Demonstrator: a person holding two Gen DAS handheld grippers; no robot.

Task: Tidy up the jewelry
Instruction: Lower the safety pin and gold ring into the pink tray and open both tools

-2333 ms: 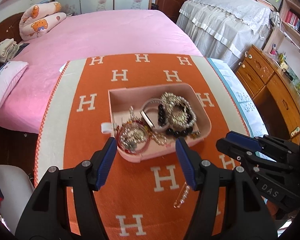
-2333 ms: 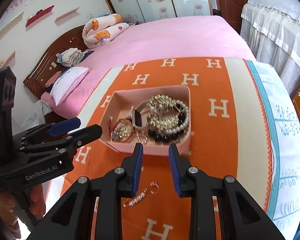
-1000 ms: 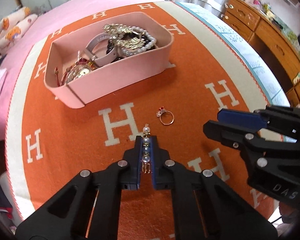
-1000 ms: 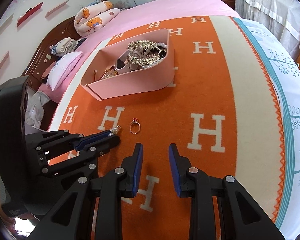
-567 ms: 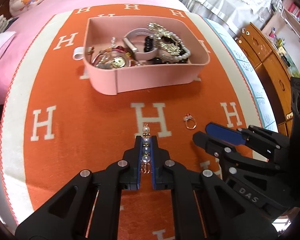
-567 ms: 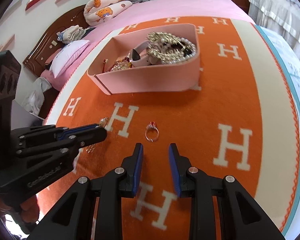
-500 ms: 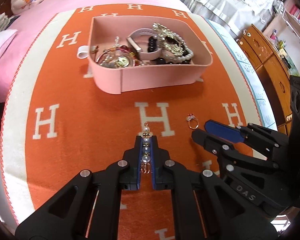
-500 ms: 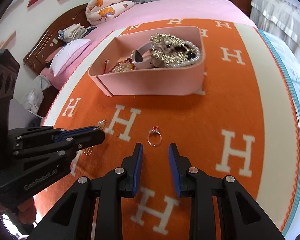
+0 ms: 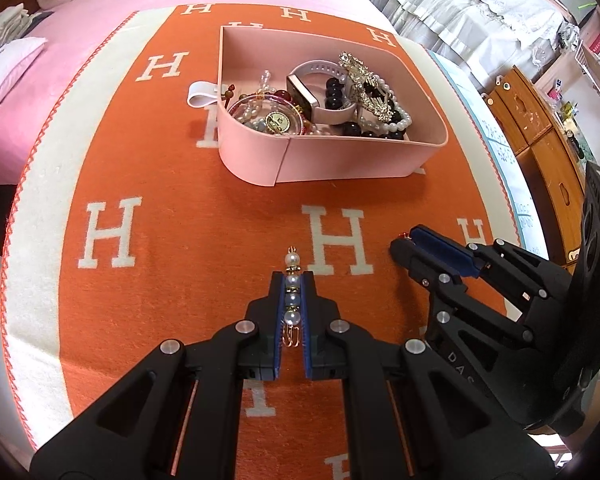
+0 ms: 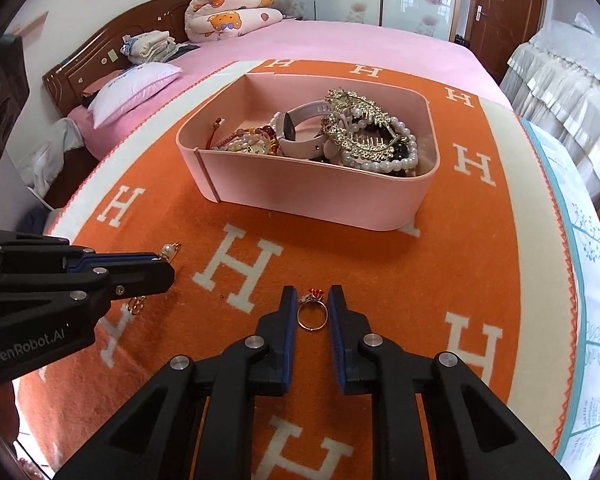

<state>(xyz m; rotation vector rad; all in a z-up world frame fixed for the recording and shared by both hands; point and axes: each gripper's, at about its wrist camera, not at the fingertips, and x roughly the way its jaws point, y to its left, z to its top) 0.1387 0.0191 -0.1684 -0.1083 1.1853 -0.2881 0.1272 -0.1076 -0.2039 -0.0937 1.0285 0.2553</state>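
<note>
A pink box (image 9: 339, 160) full of bracelets, pearls and a watch sits on the orange blanket. Before it, my left gripper (image 9: 292, 280) is shut on a gold pin strung with pearls (image 9: 291, 298), its top pearl sticking out past the fingertips. In the right wrist view the pink box (image 10: 311, 192) is ahead and the left gripper (image 10: 164, 264) reaches in from the left with the pin (image 10: 170, 249). My right gripper (image 10: 312, 294) is down at the blanket, its jaws closing with a gold ring with a red stone (image 10: 311, 314) lying between them, slim gaps on either side.
The orange blanket with white H letters (image 9: 180, 184) covers a pink bed (image 10: 339, 40). Pillows and folded clothes (image 10: 148, 46) lie by the headboard. A wooden dresser (image 9: 547, 148) stands at the right, and a white draped bed (image 10: 571, 68) behind it.
The right gripper moved forward and down until the ring lay between its jaws, which have narrowed. The left gripper shifted sideways and rolled, still holding the pearl pin.
</note>
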